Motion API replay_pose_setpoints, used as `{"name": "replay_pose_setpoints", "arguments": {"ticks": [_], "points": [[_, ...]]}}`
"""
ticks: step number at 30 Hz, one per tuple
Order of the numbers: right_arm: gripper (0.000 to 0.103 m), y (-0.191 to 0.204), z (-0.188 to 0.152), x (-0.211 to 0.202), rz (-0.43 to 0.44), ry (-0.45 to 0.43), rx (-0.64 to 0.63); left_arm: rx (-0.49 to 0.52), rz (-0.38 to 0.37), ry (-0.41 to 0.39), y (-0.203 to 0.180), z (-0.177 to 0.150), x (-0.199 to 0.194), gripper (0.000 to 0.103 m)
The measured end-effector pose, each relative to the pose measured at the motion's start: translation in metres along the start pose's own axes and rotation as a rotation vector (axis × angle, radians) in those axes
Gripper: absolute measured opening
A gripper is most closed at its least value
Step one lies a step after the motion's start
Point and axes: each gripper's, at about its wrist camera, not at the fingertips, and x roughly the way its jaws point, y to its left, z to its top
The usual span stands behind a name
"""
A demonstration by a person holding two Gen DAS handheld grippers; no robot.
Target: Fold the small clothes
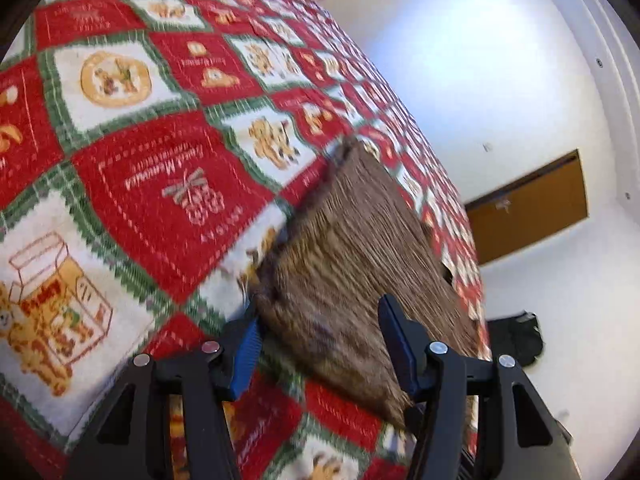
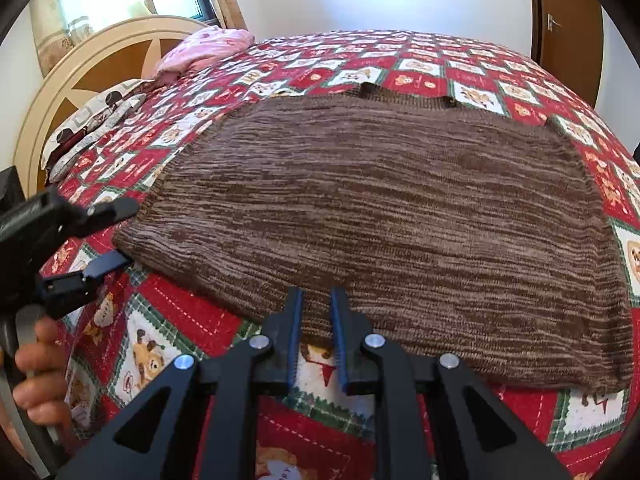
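Observation:
A brown striped knit garment (image 2: 380, 208) lies spread flat on the red, white and green patchwork bedspread (image 2: 180, 312). My right gripper (image 2: 316, 300) is open a narrow gap, its blue-padded tips just over the garment's near edge, holding nothing. My left gripper (image 1: 316, 312) is open wide at the garment's corner (image 1: 352, 264), with the cloth edge between its fingers; the view is blurred. The left gripper also shows in the right wrist view (image 2: 120, 232), open at the garment's left corner.
A pink pillow (image 2: 204, 46) and a patterned pillow (image 2: 92, 120) lie by the round headboard (image 2: 80, 72) at the far left. A wooden door (image 2: 568, 12) stands at the far right. A dark bag (image 1: 516, 336) sits on the floor beside the bed.

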Motion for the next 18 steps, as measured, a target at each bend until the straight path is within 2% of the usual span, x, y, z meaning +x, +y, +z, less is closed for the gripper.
{"name": "replay_pose_setpoints", "arguments": {"ticks": [2, 3, 4, 5, 8, 9, 11, 12, 13, 16, 18], "points": [[0.018, -0.002, 0.000, 0.000, 0.006, -0.003, 0.005, 0.022, 0.033, -0.021, -0.005, -0.001, 0.002, 0.057], [0.018, -0.002, 0.000, 0.000, 0.007, -0.005, 0.005, 0.042, 0.045, -0.036, -0.008, -0.003, 0.002, 0.047], [0.019, -0.001, 0.000, 0.000, 0.006, -0.004, 0.003, 0.064, 0.048, -0.042, -0.009, -0.004, 0.003, 0.031], [0.019, -0.001, 0.001, 0.000, 0.008, -0.001, 0.000, 0.076, 0.040, -0.034, -0.007, -0.005, 0.004, 0.006], [0.021, -0.006, 0.012, -0.005, 0.044, 0.047, 0.025, 0.057, 0.011, -0.026, 0.005, -0.005, 0.007, 0.006], [0.023, -0.010, 0.022, -0.011, 0.078, 0.039, 0.055, 0.053, 0.015, -0.031, 0.009, -0.004, 0.007, 0.006], [0.037, -0.012, 0.041, -0.019, 0.098, 0.013, 0.073, 0.054, 0.011, -0.037, 0.010, -0.002, 0.008, 0.007], [0.052, -0.011, 0.059, -0.022, 0.104, -0.004, 0.073, 0.066, 0.013, -0.042, 0.010, -0.003, 0.008, 0.007], [0.058, -0.009, 0.073, -0.023, 0.107, -0.021, 0.068, 0.080, 0.017, -0.048, 0.008, -0.004, 0.006, 0.007], [0.058, 0.011, 0.118, -0.010, 0.141, -0.040, 0.002, 0.122, 0.038, -0.073, 0.005, -0.009, 0.006, 0.008], [0.058, 0.027, 0.143, 0.016, 0.152, -0.002, -0.018, 0.115, 0.028, -0.074, 0.007, -0.008, 0.006, 0.009]]}}
